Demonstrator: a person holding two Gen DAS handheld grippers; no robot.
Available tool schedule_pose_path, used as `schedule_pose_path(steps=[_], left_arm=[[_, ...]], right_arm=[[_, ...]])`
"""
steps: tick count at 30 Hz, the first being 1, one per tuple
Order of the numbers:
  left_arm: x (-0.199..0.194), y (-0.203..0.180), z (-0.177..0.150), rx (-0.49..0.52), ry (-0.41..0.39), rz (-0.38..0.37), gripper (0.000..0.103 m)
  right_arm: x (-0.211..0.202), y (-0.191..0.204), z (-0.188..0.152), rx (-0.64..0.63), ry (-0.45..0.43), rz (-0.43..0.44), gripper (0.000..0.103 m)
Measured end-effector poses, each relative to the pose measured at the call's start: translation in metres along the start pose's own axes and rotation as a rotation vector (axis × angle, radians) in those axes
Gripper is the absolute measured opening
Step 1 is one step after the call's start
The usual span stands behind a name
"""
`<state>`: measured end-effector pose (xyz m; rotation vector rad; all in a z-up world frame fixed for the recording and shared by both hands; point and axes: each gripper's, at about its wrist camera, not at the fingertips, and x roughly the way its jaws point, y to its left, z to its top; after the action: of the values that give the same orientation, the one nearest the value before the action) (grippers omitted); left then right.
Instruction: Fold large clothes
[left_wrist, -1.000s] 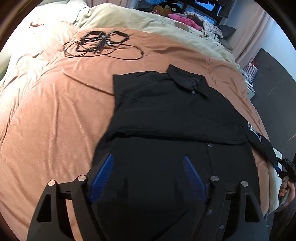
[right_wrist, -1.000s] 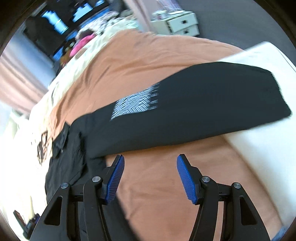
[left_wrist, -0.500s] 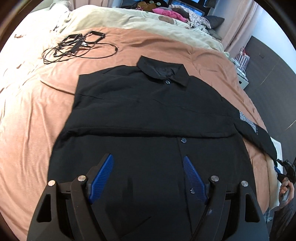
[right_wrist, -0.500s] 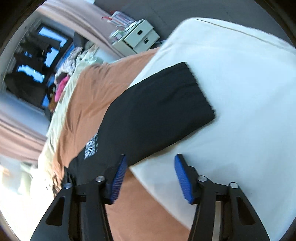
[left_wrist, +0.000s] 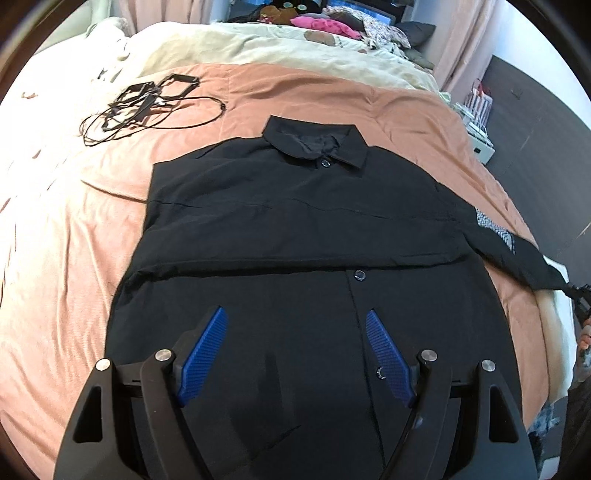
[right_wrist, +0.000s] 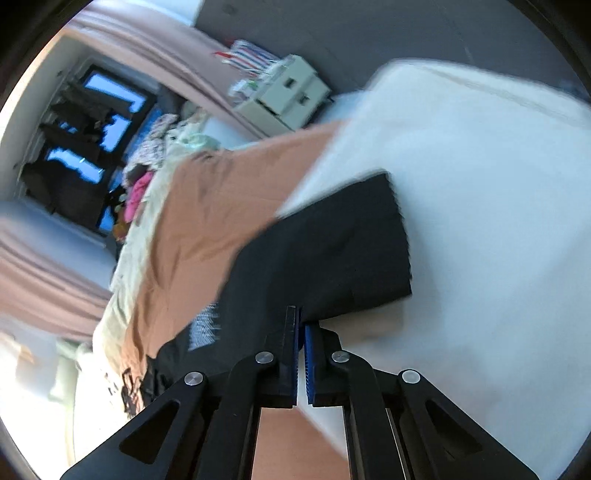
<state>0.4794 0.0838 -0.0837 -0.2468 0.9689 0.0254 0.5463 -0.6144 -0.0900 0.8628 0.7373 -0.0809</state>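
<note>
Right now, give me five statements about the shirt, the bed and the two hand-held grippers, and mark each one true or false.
1. The right hand-held gripper is shut on the black shirt's sleeve. True.
2. The left hand-held gripper is clamped on the shirt's hem. False: its jaws stand open above the black shirt, gripping nothing.
3. The collar lies at the far end of the shirt from the left hand-held gripper. True.
4. The tangle of black cables rests on top of the shirt. False: it lies apart from it on the orange blanket, beyond the shirt's far left corner.
5. The sleeve end lies over a white surface. True.
</note>
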Motion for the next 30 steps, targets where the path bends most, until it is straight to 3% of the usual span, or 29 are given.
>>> schedule_pose_path(steps=[10, 20, 30], left_arm=[[-0.028, 0.047, -0.001, -0.089, -0.052, 0.015, 0.079], [-0.040, 0.104, -0.010, -0.199, -0.088, 0.020, 0.079], [-0.056, 0.175, -0.028, -0.287, -0.133, -0.004, 0.079]], right_arm=[[-0.035, 0.167, -0.010, -0.266, -0.004, 0.137, 0.004], [-0.053, 0.334, -0.072, -0.525, 0.037, 0.213, 0.004], [-0.043, 0.429, -0.147, -0.670, 0.095, 0.268, 0.004]])
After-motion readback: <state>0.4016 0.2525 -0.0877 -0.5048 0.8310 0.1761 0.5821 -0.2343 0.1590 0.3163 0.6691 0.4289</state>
